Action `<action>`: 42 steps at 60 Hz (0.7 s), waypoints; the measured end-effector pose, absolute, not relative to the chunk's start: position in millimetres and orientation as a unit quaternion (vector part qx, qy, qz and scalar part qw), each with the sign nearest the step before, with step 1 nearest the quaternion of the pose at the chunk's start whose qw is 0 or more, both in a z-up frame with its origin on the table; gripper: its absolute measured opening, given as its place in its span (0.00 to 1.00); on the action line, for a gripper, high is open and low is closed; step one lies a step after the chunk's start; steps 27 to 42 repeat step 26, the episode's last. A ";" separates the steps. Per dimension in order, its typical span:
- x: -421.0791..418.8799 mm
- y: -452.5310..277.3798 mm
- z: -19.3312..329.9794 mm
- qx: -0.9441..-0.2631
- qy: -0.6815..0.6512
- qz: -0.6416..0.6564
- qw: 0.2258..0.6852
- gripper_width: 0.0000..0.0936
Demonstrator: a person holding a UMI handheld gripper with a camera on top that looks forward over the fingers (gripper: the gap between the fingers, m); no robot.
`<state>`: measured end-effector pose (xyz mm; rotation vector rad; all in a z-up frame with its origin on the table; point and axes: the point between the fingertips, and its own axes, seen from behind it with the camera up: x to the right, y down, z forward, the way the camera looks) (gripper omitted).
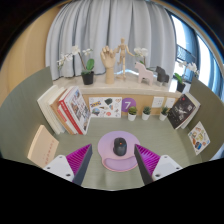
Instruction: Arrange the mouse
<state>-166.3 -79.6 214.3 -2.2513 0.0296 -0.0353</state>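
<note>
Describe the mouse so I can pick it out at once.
On the green desk, in front of the low wooden shelf, lies a round purple mat. The mouse sits on it, between the open gripper fingers: small, dark, and the only thing on that mat.

The book covers (72,110) and the small cards (184,111) are too small to read. The fingers' (77,165) lower ends are cut off. The round mat (118,160) is partly hidden by the mouse (120,148).
</note>
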 end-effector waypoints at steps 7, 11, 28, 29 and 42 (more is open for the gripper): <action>-176.2 -111.7 242.1 -0.893 0.020 -0.009 0.450 0.91; -177.9 -126.6 253.7 -0.888 0.021 -0.010 0.460 0.91; -193.4 -161.6 277.9 -0.873 0.017 -0.003 0.487 0.91; -193.4 -161.6 277.9 -0.873 0.017 -0.003 0.487 0.91; -193.4 -161.6 277.9 -0.873 0.017 -0.003 0.487 0.91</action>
